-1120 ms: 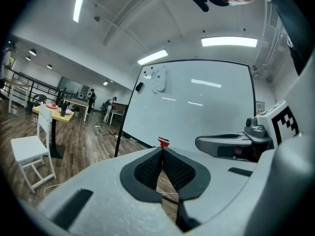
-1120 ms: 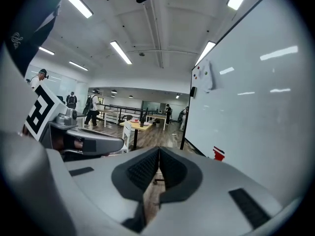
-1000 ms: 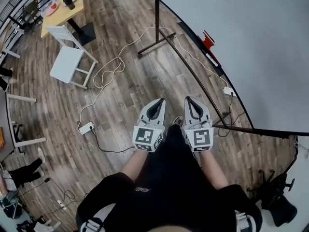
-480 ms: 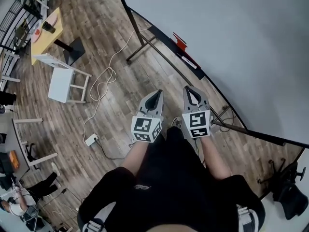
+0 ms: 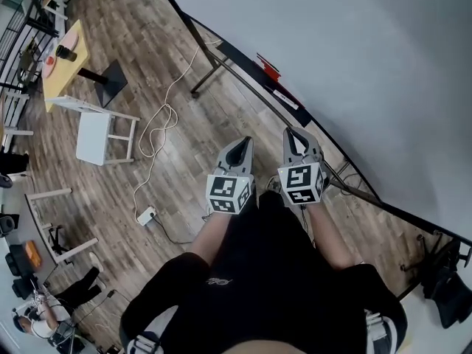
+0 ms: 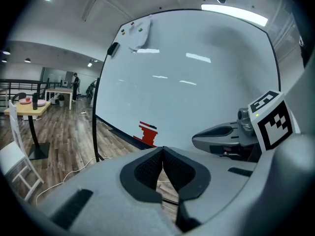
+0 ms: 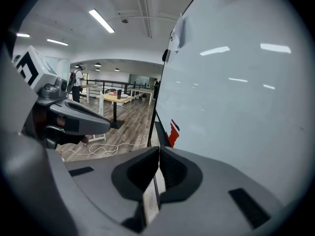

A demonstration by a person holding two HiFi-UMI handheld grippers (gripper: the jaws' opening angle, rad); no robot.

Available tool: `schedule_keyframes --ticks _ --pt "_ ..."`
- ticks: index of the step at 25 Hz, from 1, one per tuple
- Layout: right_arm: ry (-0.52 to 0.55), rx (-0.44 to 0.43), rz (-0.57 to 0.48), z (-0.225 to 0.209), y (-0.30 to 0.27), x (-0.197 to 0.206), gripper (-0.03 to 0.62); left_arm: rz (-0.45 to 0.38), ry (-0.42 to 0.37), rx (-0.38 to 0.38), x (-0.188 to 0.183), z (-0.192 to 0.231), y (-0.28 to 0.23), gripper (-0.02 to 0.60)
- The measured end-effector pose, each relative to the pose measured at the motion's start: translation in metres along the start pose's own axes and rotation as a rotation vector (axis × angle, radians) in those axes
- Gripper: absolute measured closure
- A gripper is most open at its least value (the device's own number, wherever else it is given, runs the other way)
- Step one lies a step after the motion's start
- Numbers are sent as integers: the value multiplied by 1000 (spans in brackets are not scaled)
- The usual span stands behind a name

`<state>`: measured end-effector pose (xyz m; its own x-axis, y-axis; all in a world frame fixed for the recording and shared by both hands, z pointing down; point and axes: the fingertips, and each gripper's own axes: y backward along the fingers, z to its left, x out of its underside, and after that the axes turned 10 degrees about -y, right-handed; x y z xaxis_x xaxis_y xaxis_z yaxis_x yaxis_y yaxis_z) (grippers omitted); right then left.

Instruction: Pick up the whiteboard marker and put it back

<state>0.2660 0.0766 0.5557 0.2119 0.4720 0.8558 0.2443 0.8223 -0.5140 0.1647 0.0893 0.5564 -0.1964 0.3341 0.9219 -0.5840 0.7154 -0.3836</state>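
A slim white object, apparently the whiteboard marker [image 5: 285,97], lies on the tray [image 5: 240,56] of the whiteboard [image 5: 354,57] near a red block [image 5: 267,66], as a person's left tongs [image 5: 244,141] and right tongs [image 5: 294,133], both closed and empty, point toward the board.

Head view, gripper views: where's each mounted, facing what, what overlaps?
Head view: on the person's head, steeply down at floor and whiteboard; shows torso, forearms, left gripper, right gripper.
Left gripper view: on left gripper, along its shut jaws at the whiteboard; right gripper at right.
Right gripper view: on right gripper, along its shut jaws at the whiteboard's edge; left gripper at left.
Shared: whiteboard, red item at its lower edge.
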Motion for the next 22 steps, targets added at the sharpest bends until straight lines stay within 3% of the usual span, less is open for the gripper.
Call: schedule_keyframes --ticks 3,8,16,18,22 --pt "42 50 62 -9 -21 0 591 -1 -11 28 -3 15 -17 575" --pt "206 143 158 -19 -58 -2 590 39 -5 117 2 38 -48 574" --pt "284 189 393 -20 -131 19 588 71 19 163 4 113 -78 575" --pt "317 206 465 -28 -148 30 511 80 20 168 3 133 -88 574" --pt "313 230 563 -34 -168 48 507 99 52 183 4 164 -98 574"
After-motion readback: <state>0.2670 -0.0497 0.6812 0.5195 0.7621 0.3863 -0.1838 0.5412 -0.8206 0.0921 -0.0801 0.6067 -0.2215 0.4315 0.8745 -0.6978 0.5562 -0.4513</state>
